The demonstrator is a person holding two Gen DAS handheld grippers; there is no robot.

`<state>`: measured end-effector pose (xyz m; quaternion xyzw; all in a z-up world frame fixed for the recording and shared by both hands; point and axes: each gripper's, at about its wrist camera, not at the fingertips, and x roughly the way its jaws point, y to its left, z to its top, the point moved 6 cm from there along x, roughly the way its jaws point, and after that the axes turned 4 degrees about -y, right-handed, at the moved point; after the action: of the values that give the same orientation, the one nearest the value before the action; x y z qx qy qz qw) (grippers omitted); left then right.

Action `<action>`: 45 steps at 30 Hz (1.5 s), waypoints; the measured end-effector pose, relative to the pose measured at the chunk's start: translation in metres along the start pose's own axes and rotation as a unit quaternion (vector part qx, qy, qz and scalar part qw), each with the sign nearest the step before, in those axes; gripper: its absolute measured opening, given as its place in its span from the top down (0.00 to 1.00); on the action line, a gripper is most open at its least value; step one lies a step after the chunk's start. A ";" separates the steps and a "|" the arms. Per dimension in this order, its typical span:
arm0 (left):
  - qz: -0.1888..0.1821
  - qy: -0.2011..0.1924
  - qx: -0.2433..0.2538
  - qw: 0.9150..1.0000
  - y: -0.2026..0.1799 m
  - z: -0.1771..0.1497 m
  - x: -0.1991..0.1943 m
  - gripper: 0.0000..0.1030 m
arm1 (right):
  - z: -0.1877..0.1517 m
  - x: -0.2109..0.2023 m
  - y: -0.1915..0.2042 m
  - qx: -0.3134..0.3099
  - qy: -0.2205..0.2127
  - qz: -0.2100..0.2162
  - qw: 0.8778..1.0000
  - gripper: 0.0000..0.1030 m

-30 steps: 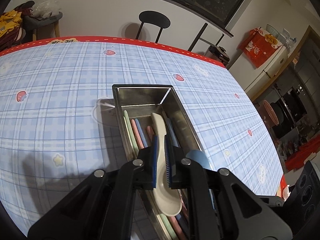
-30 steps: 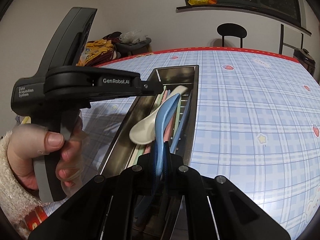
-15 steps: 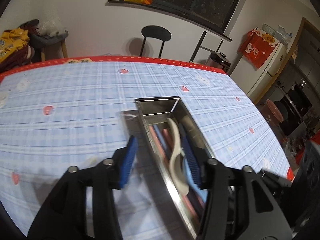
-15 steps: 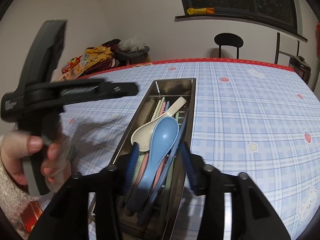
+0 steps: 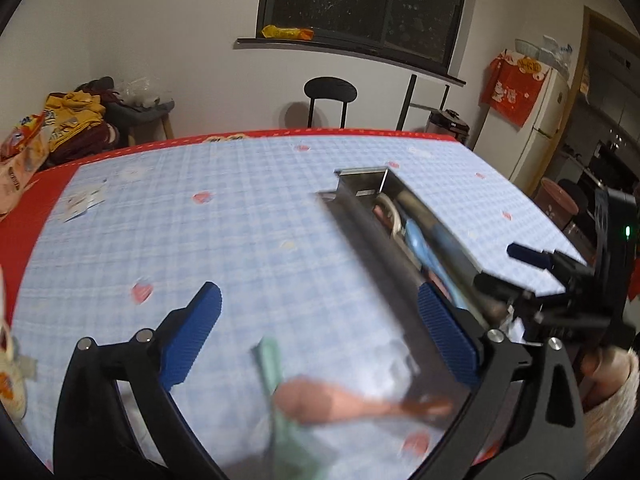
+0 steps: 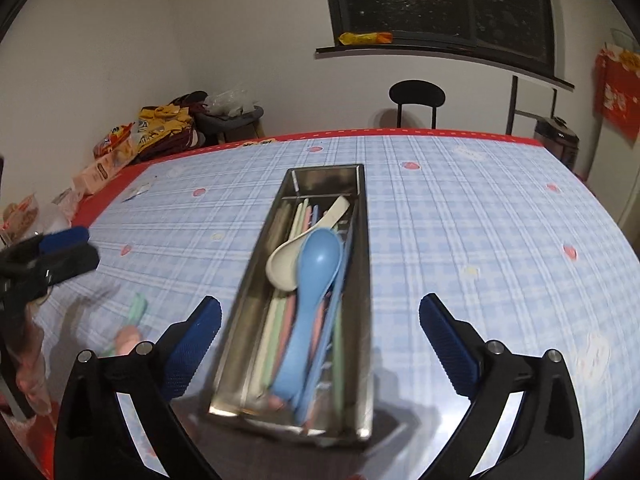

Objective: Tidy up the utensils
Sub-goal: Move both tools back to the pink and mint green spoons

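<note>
Two handheld grippers hover over a blue plaid tablecloth (image 6: pixel 480 216) with a red border, both with jaws spread wide and holding nothing. Seen from the right wrist, the left gripper (image 6: pixel 60 248) enters at the far left edge, its blue-padded tips apart above the cloth. Just right of it, two loose utensils lie on the table outside the tray: one mint-green spoon (image 6: pixel 136 312) and one pink spoon (image 6: pixel 128 336), both blurred, the pink one crossing the green in the left wrist view (image 5: pixel 316 398). At centre stands one long stainless steel tray (image 6: pixel 362 280), running away from the camera, between the spread pads of the right gripper (image 6: pixel 320 336). Inside it, one cream spoon (image 6: pixel 304 248) and one blue spoon (image 6: pixel 310 304) rest on top of a layer of pastel sticks in green, pink and blue, too overlapped to count with certainty; the blue spoon's bowl partly overlaps the cream one's. From the left wrist, the left gripper (image 5: pixel 320 332) frames bare cloth and the two loose spoons, with the tray (image 5: pixel 360 216) to its right. Beyond the table stands one black chair (image 6: pixel 416 100) under a dark window (image 6: pixel 440 0).
</note>
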<state>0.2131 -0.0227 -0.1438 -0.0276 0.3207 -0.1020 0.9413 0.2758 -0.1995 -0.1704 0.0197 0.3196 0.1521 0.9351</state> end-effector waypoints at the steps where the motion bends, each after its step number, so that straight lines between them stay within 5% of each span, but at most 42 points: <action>1: 0.000 0.002 0.002 1.000 0.002 -0.007 -0.007 0.06 | -0.005 -0.005 0.006 0.001 0.000 0.000 1.000 0.06; 8: -0.003 0.005 0.017 1.000 0.021 -0.053 -0.048 0.06 | -0.025 -0.032 0.048 -0.018 -0.008 0.024 1.000 0.06; 17: -0.005 0.014 0.013 1.000 0.033 -0.081 -0.049 0.07 | -0.038 -0.040 0.089 -0.077 0.017 0.059 0.995 0.06; 19: -0.009 0.014 -0.002 1.000 0.039 -0.082 -0.047 0.09 | -0.040 -0.034 0.101 -0.100 0.027 0.061 0.993 0.21; 20: -0.013 0.014 -0.015 1.000 0.044 -0.083 -0.047 0.10 | -0.043 -0.030 0.107 -0.112 0.038 0.062 0.991 0.37; 29: -0.023 0.027 -0.051 0.998 0.061 -0.093 -0.036 0.22 | -0.069 -0.004 0.150 -0.180 0.078 0.089 0.976 0.66; 40: -0.028 0.046 -0.060 0.997 0.059 -0.102 -0.025 0.24 | -0.080 0.018 0.158 -0.227 0.092 0.052 0.968 0.71; 43: -0.032 0.051 -0.063 0.996 0.060 -0.103 -0.022 0.24 | -0.078 0.018 0.156 -0.222 0.084 0.050 0.970 0.78; 45: -0.037 0.055 -0.066 0.996 0.060 -0.105 -0.021 0.24 | -0.075 0.014 0.154 -0.211 0.072 0.052 0.973 0.92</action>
<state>0.1433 0.0420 -0.2209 -0.0961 0.3768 -0.1162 0.9140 0.1994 -0.0531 -0.2179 -0.1725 0.3455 0.2655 0.8834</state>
